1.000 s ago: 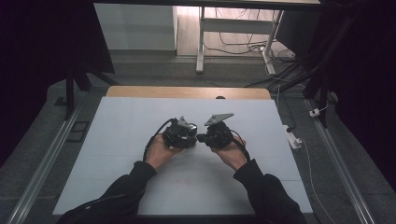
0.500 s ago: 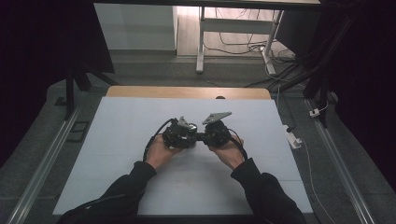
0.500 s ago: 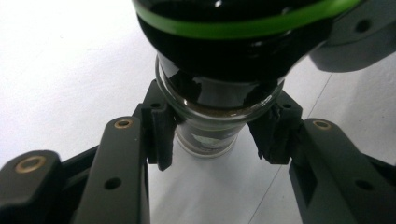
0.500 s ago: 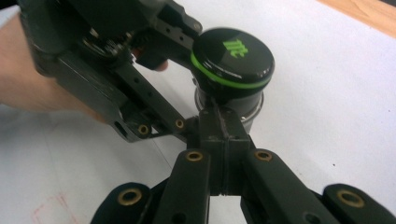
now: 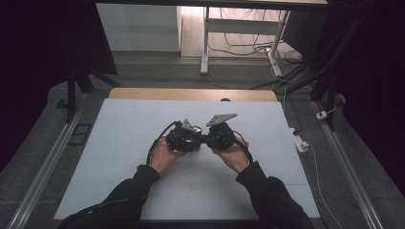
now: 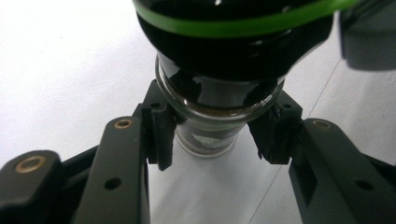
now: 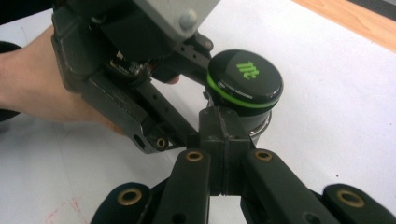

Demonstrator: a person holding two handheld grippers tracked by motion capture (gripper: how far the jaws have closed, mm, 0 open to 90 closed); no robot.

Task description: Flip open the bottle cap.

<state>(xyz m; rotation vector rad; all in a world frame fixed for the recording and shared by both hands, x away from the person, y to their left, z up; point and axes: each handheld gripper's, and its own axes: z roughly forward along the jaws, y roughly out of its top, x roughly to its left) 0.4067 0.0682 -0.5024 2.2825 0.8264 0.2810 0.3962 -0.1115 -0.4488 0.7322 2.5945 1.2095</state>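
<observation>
Both tongs meet at mid-table on the white table top (image 5: 119,143). Left gripper (image 6: 210,135) pinches the small clear glass jar (image 6: 205,135) below its neck, pads (image 6: 161,135) pressed on either side of the glass; dark brownish contents show inside. Right gripper (image 7: 223,126) has its jaws pressed together, their tips resting against the jar just under the round black lid with a green band (image 7: 245,79).

Writing: I read a green logo mark on the lid top, stylised strokes, no legible letters. A label patch low on the jar is too blurred to read.

Hidden: in the high view the left gripper (image 5: 184,137) and right gripper (image 5: 220,136) cover the jar completely. The left gripper view cuts off the lid (image 6: 243,28) at the top edge.

Compared with one second ago, my two hands sit slightly closer together; otherwise the position on the table is unchanged.
</observation>
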